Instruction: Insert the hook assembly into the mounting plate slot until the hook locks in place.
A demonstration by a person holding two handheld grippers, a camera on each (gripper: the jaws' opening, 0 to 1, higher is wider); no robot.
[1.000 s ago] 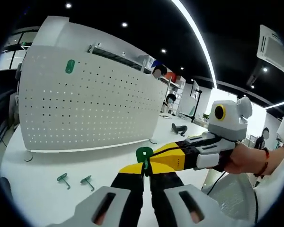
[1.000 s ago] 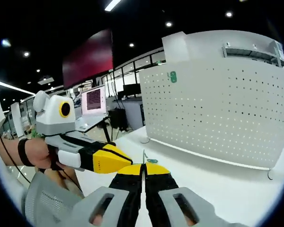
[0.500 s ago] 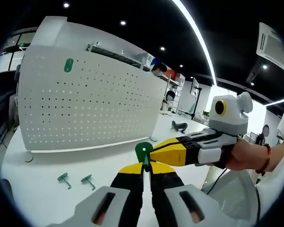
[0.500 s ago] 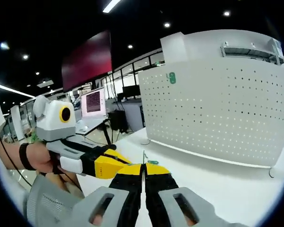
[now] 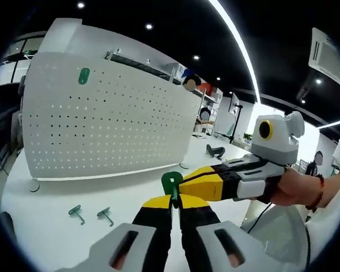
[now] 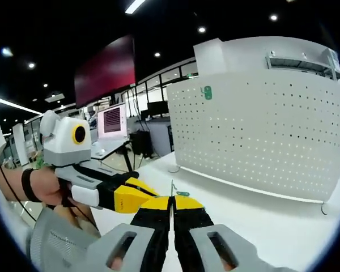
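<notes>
Both tools pinch green hook (image 5: 171,182); two spare hooks (image 5: 90,215) before pegboard (image 5: 107,122)

1. Open-plan office with a lab feel: black ceiling (image 5: 175,28) with recessed spotlights and a long strip light (image 5: 238,51).
2. Desks carrying computer monitors (image 6: 113,122) beyond glass partitions.
3. Large dark wall screen (image 6: 105,71) overhead.
4. White table (image 5: 56,195) bearing a white perforated pegboard (image 5: 102,127).
5. Metal shelving (image 5: 207,110) and people at the far end.
</notes>
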